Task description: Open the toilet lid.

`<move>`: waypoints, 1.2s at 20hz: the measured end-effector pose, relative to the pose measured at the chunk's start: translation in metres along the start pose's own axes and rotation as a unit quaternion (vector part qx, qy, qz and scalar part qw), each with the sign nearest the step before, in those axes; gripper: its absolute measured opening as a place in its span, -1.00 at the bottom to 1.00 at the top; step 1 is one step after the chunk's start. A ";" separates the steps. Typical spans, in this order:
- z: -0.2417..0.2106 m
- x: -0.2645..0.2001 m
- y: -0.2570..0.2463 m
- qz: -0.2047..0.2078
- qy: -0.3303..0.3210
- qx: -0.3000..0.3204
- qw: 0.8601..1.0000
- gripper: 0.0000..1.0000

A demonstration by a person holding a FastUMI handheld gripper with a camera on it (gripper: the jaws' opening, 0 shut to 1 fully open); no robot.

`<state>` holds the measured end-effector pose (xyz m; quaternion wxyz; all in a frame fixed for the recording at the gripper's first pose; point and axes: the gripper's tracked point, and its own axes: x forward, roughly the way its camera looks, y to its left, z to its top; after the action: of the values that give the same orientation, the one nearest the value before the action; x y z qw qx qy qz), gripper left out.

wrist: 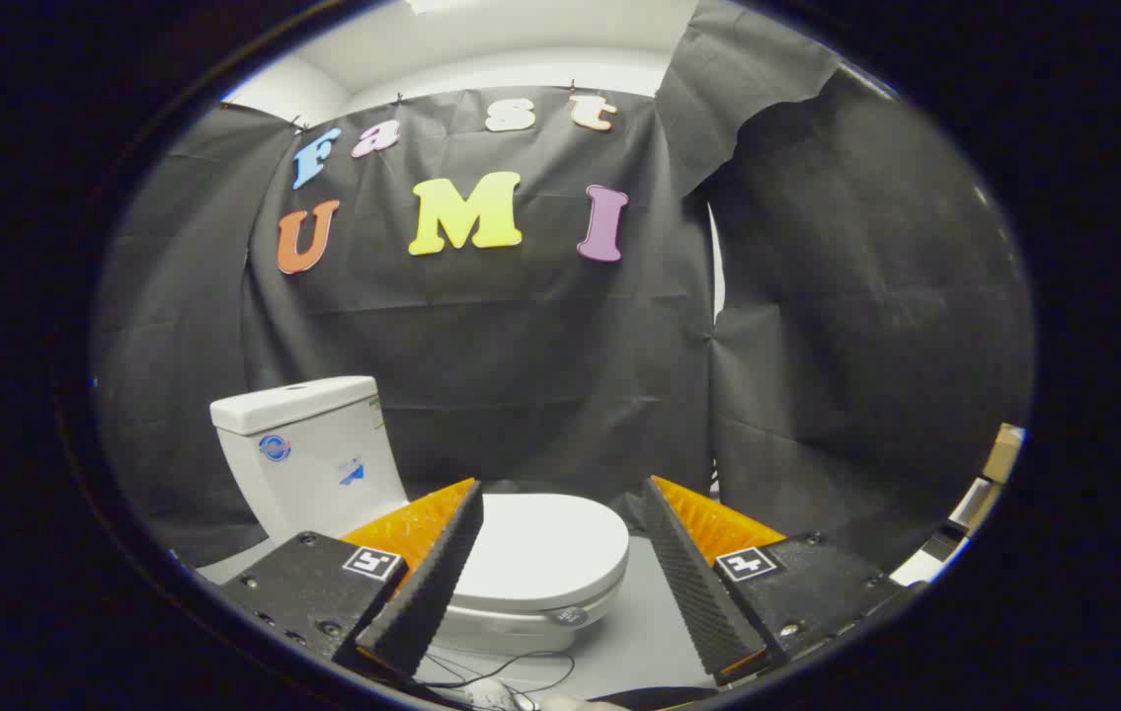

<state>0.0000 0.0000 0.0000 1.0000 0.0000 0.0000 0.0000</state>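
Right up close, the 2 fingers [441, 573] of the gripper [560, 513] spread wide apart, released, gripping nothing. Thin black wires [511, 676] loop on the grey floor [639, 632] just beneath them.

Between and just beyond the fingers sits the toilet [520, 592], and its lid [545, 548] is down flat, closed. The left finger crosses in front of the lid's near-left side; the right finger stands apart from it, off to the side. The tank [308, 449] rises behind, beyond the left finger, against the black cloth wall [540, 346].

Now the risks, as I judge them. The lid's front edge is smooth and rounded, so a finger hooking under it could slip off and let the lid drop. Coming in too high would just press down on the top. Lift it too fast and it could knock against the tank. Those wires could also snag as the gripper drops in.

Hard to read from here: the gap between lid and seat is too fine to make out, the hinge is hidden behind the left finger, and the bowl's base is cut off by the fingers. A small round badge [568, 617] on the front rim is too small to tell. Something pale at the booth's right edge, past the cloth, is unclear.
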 end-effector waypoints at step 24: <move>-0.016 0.061 -0.004 0.043 0.025 0.102 0.994 1.00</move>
<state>0.0614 -0.0042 -0.0160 0.9935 0.1021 0.0254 0.0427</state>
